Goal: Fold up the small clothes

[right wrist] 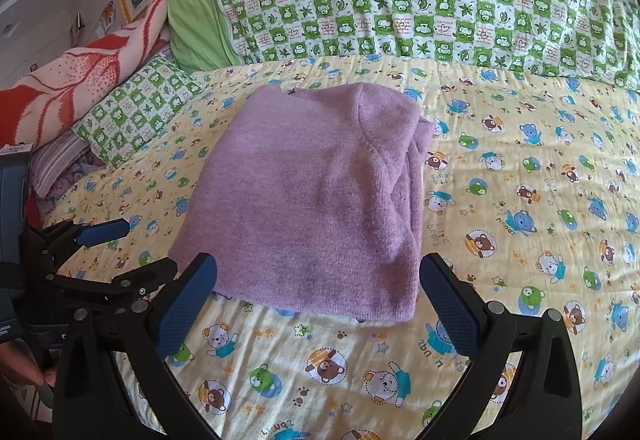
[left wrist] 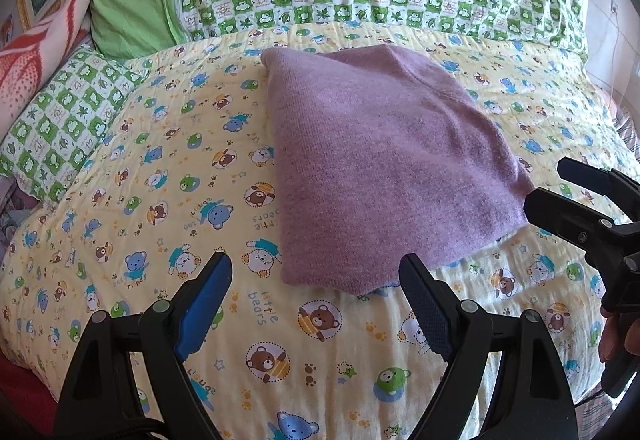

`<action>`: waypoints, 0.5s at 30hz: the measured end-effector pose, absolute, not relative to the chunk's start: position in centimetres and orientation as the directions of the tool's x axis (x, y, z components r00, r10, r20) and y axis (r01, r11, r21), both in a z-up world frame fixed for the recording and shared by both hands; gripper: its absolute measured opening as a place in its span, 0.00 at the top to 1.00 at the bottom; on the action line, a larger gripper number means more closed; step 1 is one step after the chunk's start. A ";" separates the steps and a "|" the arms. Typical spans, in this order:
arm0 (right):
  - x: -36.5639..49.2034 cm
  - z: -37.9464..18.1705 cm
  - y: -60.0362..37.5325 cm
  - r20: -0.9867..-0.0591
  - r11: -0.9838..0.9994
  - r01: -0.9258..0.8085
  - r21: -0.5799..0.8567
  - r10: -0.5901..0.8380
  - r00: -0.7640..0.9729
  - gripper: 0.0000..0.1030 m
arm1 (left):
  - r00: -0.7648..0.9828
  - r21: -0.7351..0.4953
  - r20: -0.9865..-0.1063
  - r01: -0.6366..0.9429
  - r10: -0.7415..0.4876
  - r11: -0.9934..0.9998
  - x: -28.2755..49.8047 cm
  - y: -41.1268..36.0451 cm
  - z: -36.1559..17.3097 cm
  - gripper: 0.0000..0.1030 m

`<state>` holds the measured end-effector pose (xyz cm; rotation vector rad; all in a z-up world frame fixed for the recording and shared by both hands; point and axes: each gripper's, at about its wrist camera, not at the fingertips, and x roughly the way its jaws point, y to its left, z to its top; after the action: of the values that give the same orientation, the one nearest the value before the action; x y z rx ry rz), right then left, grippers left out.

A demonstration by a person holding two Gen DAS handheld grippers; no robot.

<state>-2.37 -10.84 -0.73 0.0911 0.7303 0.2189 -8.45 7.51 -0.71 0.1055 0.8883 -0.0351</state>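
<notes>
Bear-print bed quilt (right wrist: pixel 500 200) carries the folded purple sweater (right wrist: pixel 316 200) — both hand-held grippers, left (left wrist: pixel 316 280) and right (right wrist: pixel 318 282), gape empty, so I'd press edges flat.

Left gripper (left wrist: pixel 316 272) gaping over the bear-print quilt (left wrist: pixel 160 200); folded purple sweater (left wrist: pixel 384 160) at twelve o'clock.
</notes>
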 end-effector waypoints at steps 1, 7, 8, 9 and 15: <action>-2.4 -0.7 -10.8 -0.651 0.974 -0.166 0.157 0.228 0.724 0.02 | 0.629 0.075 -0.777 0.077 0.010 0.994 -8.4 7.6 -0.7 0.16; -2.3 -0.7 -10.8 -0.652 0.973 -0.166 0.159 0.229 0.723 0.02 | 0.629 0.073 -0.777 0.080 0.007 0.994 -8.2 7.5 -0.7 0.16; -2.3 -0.7 -10.8 -0.652 0.973 -0.165 0.158 0.229 0.723 0.02 | 0.629 0.072 -0.778 0.080 0.006 0.994 -8.2 7.5 -0.7 0.16; -2.3 -0.7 -10.8 -0.652 0.973 -0.166 0.158 0.229 0.723 0.02 | 0.628 0.071 -0.778 0.081 0.005 0.994 -8.1 7.6 -0.7 0.16; -2.2 -0.7 -10.9 -0.652 0.973 -0.166 0.159 0.230 0.723 0.02 | 0.626 0.069 -0.779 0.081 0.003 0.994 -7.9 7.5 -0.7 0.16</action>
<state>-2.24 -10.89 -0.70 0.0911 0.7315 0.2191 -7.89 7.54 -0.68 0.1006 0.8931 -0.0445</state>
